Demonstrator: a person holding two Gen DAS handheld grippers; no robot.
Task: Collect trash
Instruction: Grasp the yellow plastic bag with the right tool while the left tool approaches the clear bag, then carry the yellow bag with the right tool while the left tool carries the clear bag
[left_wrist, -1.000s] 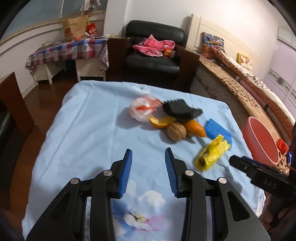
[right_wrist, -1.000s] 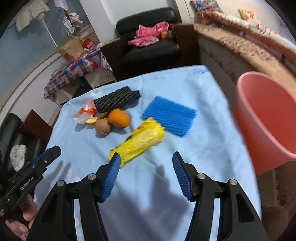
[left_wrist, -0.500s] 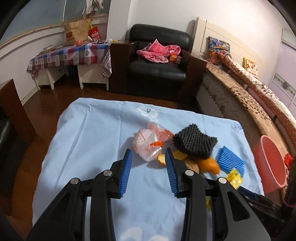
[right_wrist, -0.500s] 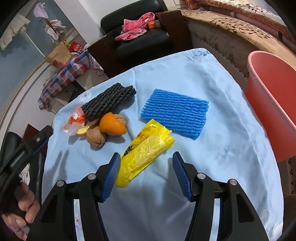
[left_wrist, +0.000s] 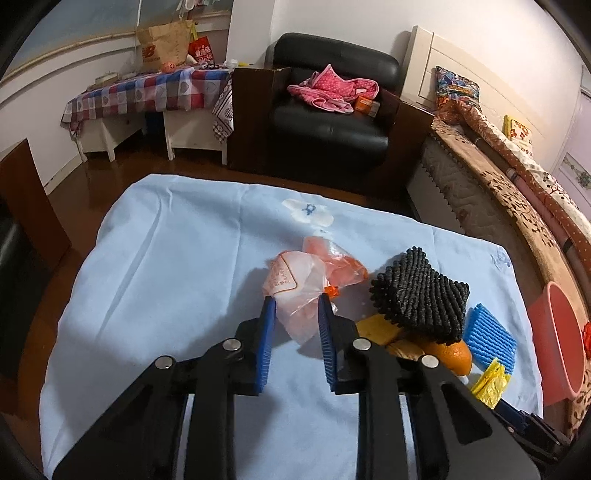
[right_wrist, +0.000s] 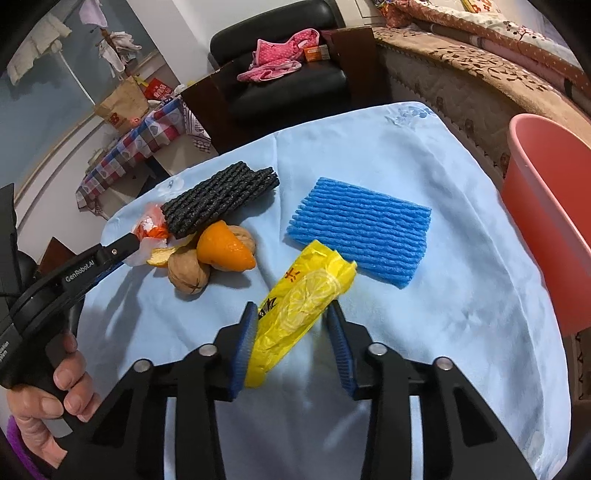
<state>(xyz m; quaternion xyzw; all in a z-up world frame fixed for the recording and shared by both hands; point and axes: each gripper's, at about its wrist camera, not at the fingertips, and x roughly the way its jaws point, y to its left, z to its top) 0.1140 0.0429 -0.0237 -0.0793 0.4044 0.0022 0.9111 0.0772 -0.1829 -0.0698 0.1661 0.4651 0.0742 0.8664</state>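
Trash lies on a light blue tablecloth (left_wrist: 177, 258). My left gripper (left_wrist: 295, 306) is open, its jaws on either side of a crumpled clear and orange plastic bag (left_wrist: 306, 277). My right gripper (right_wrist: 291, 314) is open around a yellow lemon-print wrapper (right_wrist: 299, 299). Between them lie a black foam net (right_wrist: 221, 199), an orange peel piece (right_wrist: 223, 251), walnuts (right_wrist: 188, 273) and a blue foam net (right_wrist: 362, 229). The left gripper's finger (right_wrist: 118, 247) shows in the right wrist view, at the plastic bag (right_wrist: 147, 225).
A pink bucket (right_wrist: 554, 229) stands off the table's right edge. Beyond the table are a black armchair (left_wrist: 332, 122) with pink clothes, a checkered side table (left_wrist: 147, 92) and a bed (left_wrist: 517, 177) along the right. A hand (right_wrist: 48, 398) holds the left gripper.
Both grippers moved forward over the table. The left one now straddles the plastic bag and has narrowed. The right one now straddles the yellow wrapper.
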